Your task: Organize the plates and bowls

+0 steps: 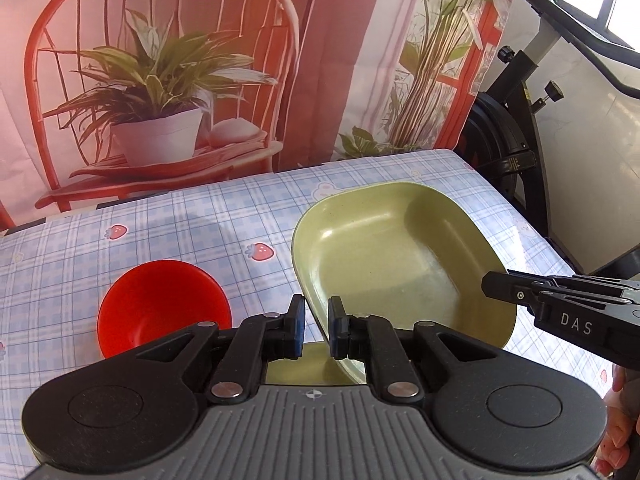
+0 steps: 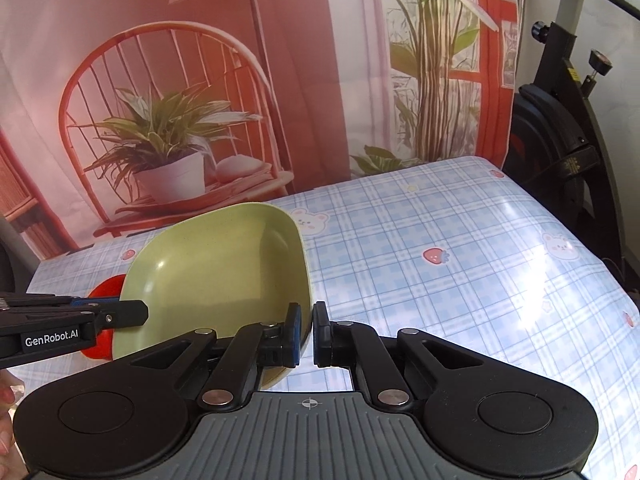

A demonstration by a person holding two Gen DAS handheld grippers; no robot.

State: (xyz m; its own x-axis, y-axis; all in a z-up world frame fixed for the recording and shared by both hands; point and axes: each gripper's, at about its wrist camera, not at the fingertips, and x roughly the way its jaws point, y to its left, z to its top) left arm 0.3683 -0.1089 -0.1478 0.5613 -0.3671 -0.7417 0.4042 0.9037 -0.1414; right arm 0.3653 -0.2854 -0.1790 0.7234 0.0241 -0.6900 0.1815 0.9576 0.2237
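A green squarish plate (image 1: pixel 400 264) is held tilted above the table, gripped on opposite rims. My left gripper (image 1: pixel 316 332) is shut on its near-left rim. My right gripper (image 2: pixel 306 334) is shut on its right rim; the plate also shows in the right wrist view (image 2: pixel 224 272). The right gripper's body enters the left wrist view at the right (image 1: pixel 560 300), and the left gripper's body shows at the left of the right wrist view (image 2: pixel 72 320). A red bowl (image 1: pixel 160 308) sits on the table left of the plate, partly hidden behind the plate in the right wrist view (image 2: pixel 104 284).
The table has a blue plaid cloth (image 2: pixel 440 260) with strawberry and bunny prints. A printed backdrop of a chair and plants (image 1: pixel 180 80) hangs behind the far edge. An exercise bike (image 1: pixel 516 120) stands off the table's right side.
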